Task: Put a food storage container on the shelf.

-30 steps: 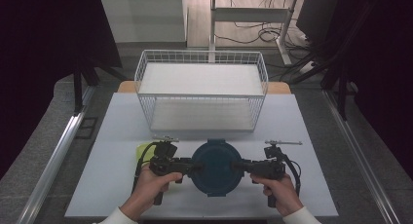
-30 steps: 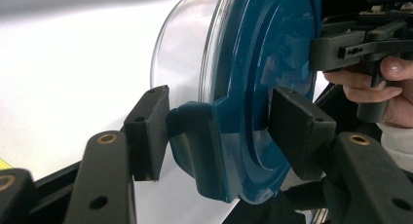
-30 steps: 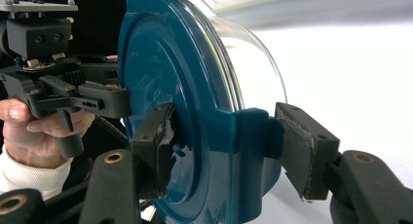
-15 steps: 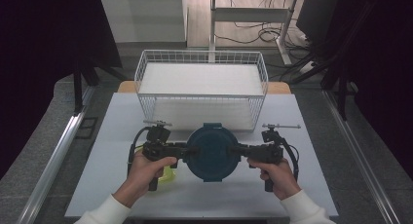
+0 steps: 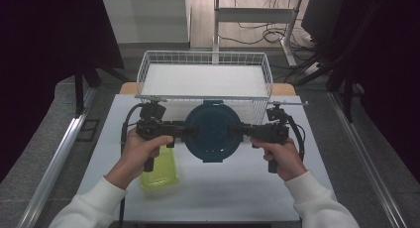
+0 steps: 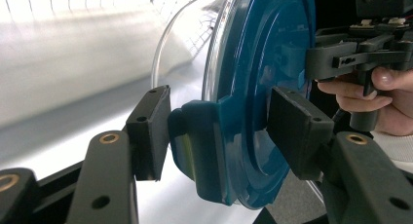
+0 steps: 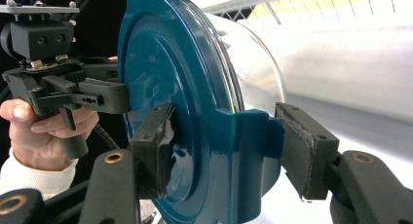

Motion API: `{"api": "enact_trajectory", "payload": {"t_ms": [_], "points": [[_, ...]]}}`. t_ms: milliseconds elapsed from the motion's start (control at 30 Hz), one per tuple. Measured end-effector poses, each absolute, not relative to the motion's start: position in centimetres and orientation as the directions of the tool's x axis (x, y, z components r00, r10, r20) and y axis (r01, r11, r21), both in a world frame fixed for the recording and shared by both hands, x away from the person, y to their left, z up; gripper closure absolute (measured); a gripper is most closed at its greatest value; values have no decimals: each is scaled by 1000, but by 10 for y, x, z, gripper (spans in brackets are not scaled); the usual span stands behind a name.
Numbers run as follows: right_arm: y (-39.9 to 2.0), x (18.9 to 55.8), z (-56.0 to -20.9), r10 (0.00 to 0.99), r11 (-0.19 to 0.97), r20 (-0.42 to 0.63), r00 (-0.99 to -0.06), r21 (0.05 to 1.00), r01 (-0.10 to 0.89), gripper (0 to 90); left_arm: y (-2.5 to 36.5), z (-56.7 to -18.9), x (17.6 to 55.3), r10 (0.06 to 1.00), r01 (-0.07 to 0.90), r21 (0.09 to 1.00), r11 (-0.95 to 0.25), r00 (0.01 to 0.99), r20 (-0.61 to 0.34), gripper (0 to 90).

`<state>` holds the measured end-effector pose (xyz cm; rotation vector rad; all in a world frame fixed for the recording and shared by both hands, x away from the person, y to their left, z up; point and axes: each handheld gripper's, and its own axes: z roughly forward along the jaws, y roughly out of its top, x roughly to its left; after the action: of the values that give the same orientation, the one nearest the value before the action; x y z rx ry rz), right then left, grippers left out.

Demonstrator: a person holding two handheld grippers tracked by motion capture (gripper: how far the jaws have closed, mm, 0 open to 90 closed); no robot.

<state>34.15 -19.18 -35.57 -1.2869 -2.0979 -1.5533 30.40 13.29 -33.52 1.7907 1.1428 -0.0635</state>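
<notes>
I hold a round tub (image 5: 213,133) with a blue lid up in the air, just in front of the wire basket (image 5: 148,69). My left gripper (image 5: 187,130) is clamped on the lid's tab (image 6: 204,151) on one side. My right gripper (image 5: 236,131) is clamped on the tab (image 7: 248,151) on the other side. A yellow box (image 5: 161,171) lies on the table (image 5: 237,193) under my left hand (image 5: 141,148).

left gripper (image 6: 219,131): 2 black jaws clamping the lid's clip | container (image 6: 253,87): clear bowl, teal lid, standing on edge | right gripper (image 6: 360,56): pressing on the lid's far side | hand (image 6: 375,95): holding it | table (image 6: 73,131): lying white below
</notes>
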Motion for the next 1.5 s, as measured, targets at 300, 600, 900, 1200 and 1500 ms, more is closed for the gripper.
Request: {"api": "enact_trajectory", "payload": {"t_ms": [300,600,900,1200,1500], "points": [[-187,354,-340,498,49,630,-595,665,745,418,138,-320,316,666,701,709,-77,565,-487,430],[-181,371,-326,502,49,617,-606,679,732,418,145,-310,331,661,681,731,-37,566,-493,431],[-173,389,-304,511,70,583,-631,703,707,418,153,-296,347,655,666,746,-18,571,-494,431],[-167,407,-288,527,87,559,-640,714,695,418,158,-287,367,644,662,749,-19,581,-498,431],[-166,422,-279,541,99,546,-640,714,693,417,159,-286,383,630,662,750,0,583,-514,431]]}}
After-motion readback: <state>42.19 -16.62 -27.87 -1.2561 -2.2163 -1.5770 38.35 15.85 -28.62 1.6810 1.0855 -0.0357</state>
